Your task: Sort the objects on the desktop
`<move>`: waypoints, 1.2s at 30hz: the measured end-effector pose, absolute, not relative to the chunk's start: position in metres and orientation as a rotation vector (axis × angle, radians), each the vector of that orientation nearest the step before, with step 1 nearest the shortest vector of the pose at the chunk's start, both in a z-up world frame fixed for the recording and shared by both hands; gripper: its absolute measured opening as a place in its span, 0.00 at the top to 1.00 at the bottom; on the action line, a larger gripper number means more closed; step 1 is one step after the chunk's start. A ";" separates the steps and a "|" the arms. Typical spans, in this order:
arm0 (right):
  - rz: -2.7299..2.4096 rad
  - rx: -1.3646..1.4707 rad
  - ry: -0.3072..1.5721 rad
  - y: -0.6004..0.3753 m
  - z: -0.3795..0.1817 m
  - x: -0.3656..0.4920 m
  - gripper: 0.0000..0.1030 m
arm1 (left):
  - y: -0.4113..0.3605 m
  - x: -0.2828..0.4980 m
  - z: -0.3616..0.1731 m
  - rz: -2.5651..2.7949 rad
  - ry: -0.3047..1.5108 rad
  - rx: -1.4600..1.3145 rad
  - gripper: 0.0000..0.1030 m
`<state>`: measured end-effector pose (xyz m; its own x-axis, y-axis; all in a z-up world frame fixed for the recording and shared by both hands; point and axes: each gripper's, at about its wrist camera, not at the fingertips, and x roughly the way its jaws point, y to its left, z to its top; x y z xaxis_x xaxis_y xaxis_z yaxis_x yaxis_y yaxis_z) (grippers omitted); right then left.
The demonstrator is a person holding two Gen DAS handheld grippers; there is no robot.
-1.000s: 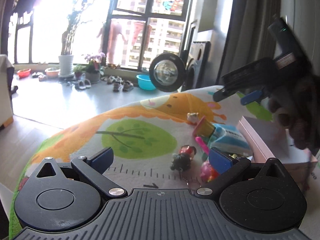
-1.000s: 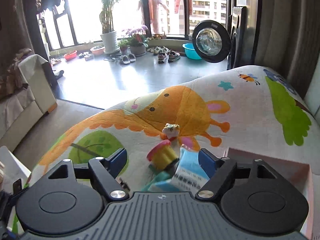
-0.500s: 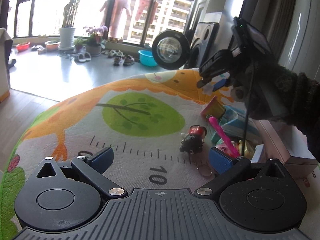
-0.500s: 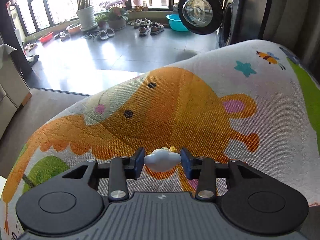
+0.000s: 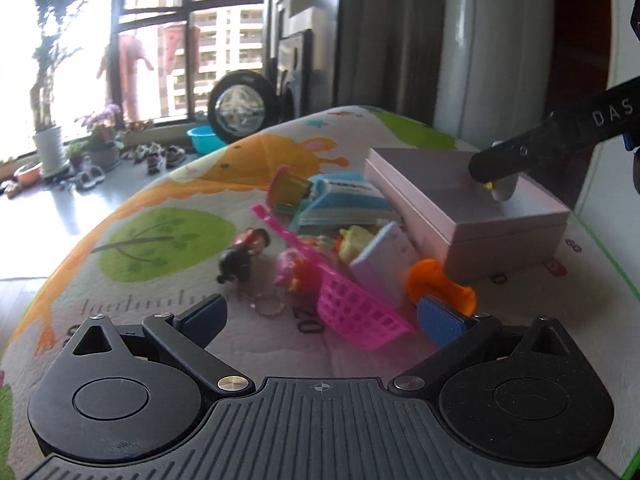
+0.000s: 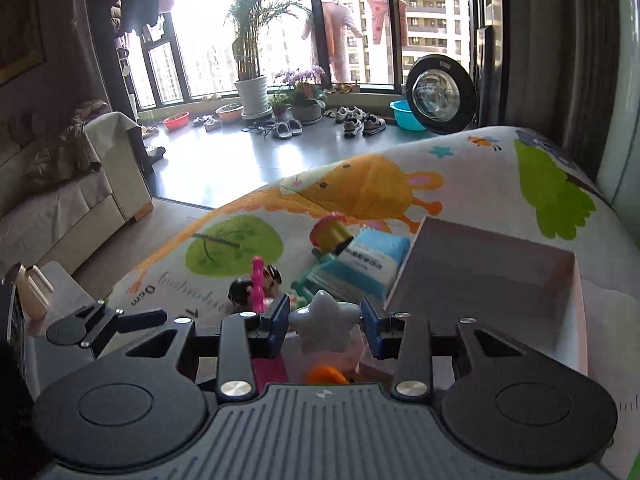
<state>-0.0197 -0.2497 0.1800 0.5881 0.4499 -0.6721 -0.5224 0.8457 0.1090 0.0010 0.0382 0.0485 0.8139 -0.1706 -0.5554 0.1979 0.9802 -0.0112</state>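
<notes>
My right gripper (image 6: pixel 325 324) is shut on a small white star-shaped toy (image 6: pixel 325 322) and holds it by the near corner of the open pink box (image 6: pixel 500 276). In the left wrist view the right gripper (image 5: pixel 500 178) hangs over the pink box (image 5: pixel 480 208) with the white toy (image 5: pixel 505 188) in it. My left gripper (image 5: pixel 320 314) is open and empty, low over the mat, in front of a heap of toys: a pink mesh scoop (image 5: pixel 352 312), an orange piece (image 5: pixel 432 280), a black and red keychain figure (image 5: pixel 240 256) and a blue packet (image 5: pixel 344 200).
The toys lie on a cartoon play mat (image 5: pixel 168 240) over a raised surface whose left edge drops to the floor. A yellow and pink cup toy (image 6: pixel 332 232) and the blue packet (image 6: pixel 372 260) lie left of the box. A curtain and wall stand behind the box.
My right gripper lifted the white toy off the mat and carried it back right, over the pink box. My left gripper moved right, toward the toy heap, still open.
</notes>
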 end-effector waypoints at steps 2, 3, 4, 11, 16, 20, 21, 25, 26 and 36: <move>0.518 -0.132 0.790 -0.261 0.152 -0.032 0.62 | 0.019 0.004 0.041 -0.210 0.598 0.100 0.00; 0.494 -0.151 0.801 -0.266 0.137 -0.037 0.62 | 0.011 0.006 0.038 -0.208 0.602 0.125 0.00; 0.478 -0.165 0.806 -0.270 0.126 -0.044 0.62 | 0.005 0.009 0.034 -0.195 0.600 0.160 0.00; 0.490 -0.221 0.719 -0.283 0.107 -0.063 0.51 | 0.014 0.025 0.033 0.058 0.548 0.361 0.00; 0.586 -0.243 0.648 -0.258 0.109 -0.059 0.42 | 0.038 0.032 0.048 0.108 0.559 0.287 0.00; 0.615 -0.288 0.647 -0.230 0.095 -0.043 0.28 | 0.046 0.024 0.062 0.071 0.551 0.178 0.00; 0.614 -0.288 0.656 -0.226 0.091 -0.039 0.28 | 0.045 0.020 0.064 0.054 0.545 0.169 0.00; 0.621 -0.283 0.695 -0.224 0.084 -0.032 0.56 | 0.034 0.010 0.063 -0.018 0.536 0.217 0.00; 0.624 -0.275 0.699 -0.227 0.085 -0.035 0.60 | 0.030 0.009 0.059 -0.033 0.543 0.234 0.00; 0.622 -0.229 0.696 -0.266 0.105 -0.074 0.62 | 0.014 0.046 0.019 0.004 0.685 0.240 0.00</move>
<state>-0.0740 -0.2665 0.1048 0.5968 0.4570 -0.6595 -0.6046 0.7965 0.0048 0.0461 0.0140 0.0188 0.7752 0.0823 -0.6263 0.0749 0.9725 0.2205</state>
